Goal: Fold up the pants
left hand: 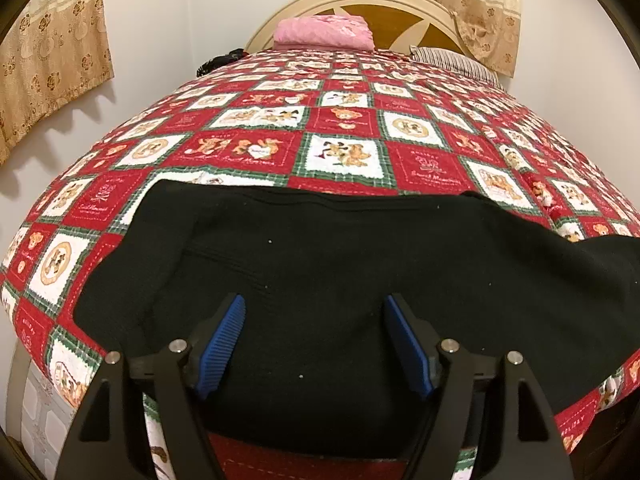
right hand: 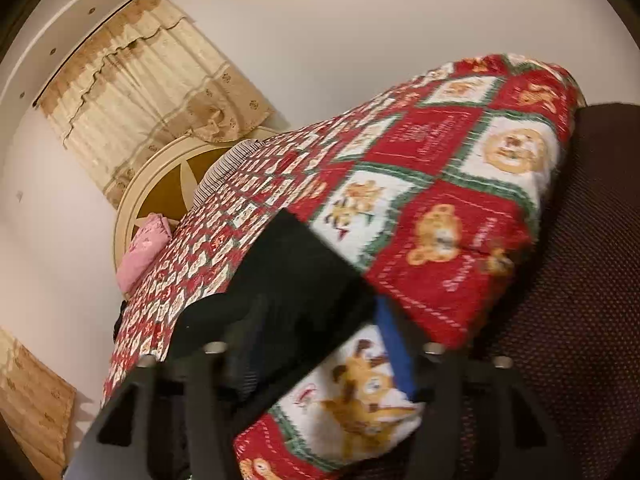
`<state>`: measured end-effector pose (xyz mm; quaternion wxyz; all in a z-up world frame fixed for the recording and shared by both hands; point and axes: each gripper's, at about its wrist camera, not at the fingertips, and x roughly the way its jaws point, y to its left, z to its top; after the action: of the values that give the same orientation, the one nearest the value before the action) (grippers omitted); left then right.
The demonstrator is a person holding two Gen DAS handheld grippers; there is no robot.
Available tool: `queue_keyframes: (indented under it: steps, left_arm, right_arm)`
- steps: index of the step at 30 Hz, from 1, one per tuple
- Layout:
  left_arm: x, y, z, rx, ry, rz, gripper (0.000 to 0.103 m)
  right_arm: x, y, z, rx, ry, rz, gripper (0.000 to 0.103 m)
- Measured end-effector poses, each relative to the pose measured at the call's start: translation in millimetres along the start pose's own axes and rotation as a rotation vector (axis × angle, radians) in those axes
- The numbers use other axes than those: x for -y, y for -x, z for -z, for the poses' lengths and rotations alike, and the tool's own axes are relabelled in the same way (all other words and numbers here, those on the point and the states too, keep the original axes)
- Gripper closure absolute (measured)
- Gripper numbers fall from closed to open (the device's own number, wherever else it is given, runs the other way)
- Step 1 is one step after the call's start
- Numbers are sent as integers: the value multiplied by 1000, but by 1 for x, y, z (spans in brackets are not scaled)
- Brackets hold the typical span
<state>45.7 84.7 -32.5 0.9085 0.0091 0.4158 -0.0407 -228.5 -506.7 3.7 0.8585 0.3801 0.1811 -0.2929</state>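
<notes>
Black pants lie flat across the near end of a bed under a red, white and green teddy-bear quilt. My left gripper hovers over the middle of the pants, open, its blue pads apart with only flat cloth below. In the tilted, blurred right wrist view, one end of the pants rests near the quilt's edge. My right gripper is at that end with its jaws apart. Its right blue pad is bare; the left finger is dark against the cloth and hard to make out.
A folded pink cloth and a striped pillow sit by the cream headboard. A small dark item lies at the far left. Curtains hang on both sides. A dark mesh chair stands against the bed's near corner.
</notes>
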Motion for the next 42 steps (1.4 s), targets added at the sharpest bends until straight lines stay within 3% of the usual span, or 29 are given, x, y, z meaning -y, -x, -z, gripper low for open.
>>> queue_keyframes:
  steps: [3,5,9,12,15,18,25,27,30,32,34,38,41,42]
  left_arm:
    - [0,0,0,1,1,1,27]
    - [0,0,0,1,1,1,27]
    - [0,-1,0,0,0,-2,26]
    - [0,-2,-1,-1,2,-5,25]
    - [0,-2,-1,3,5,-10,25]
    - [1,-3,0,11,3,-14,24]
    - [0,-3,-1,11,-8,-8,23]
    - [0,-4,-2,8,-7,-10,22]
    - [1,-4,-2,5,-4,-13,22]
    - [1,-4,-2,5,-5,-13,22]
    - [1,-4,-3,5,-6,-11,22]
    - [1,-5,-3,1,-3,-12,22]
    - [1,-5,-3,-1,-1,-12,21]
    - [1,-5,-3,0,-1,-10,21]
  right_arm:
    - [-14,-11,-2,10,59,57,42]
    - [-25,-22,-2,-20,126,105,91]
    - [-44,-27,-9,-59,252,127,92]
    - [-65,-6,-20,26,370,104,92]
    - [-86,29,-36,139,470,23,93]
    - [-91,42,-39,210,544,25,94]
    - [-10,-13,-27,-19,359,75,93]
    - [9,-15,-24,-53,247,41,86]
    - [25,-7,-27,-58,118,-16,73]
    - [25,-3,-29,-45,107,15,53]
    - [22,6,-31,13,118,62,42]
    - [21,5,-36,52,89,7,41]
    - [12,-19,-27,-19,135,46,41]
    - [6,-20,-24,0,174,78,41]
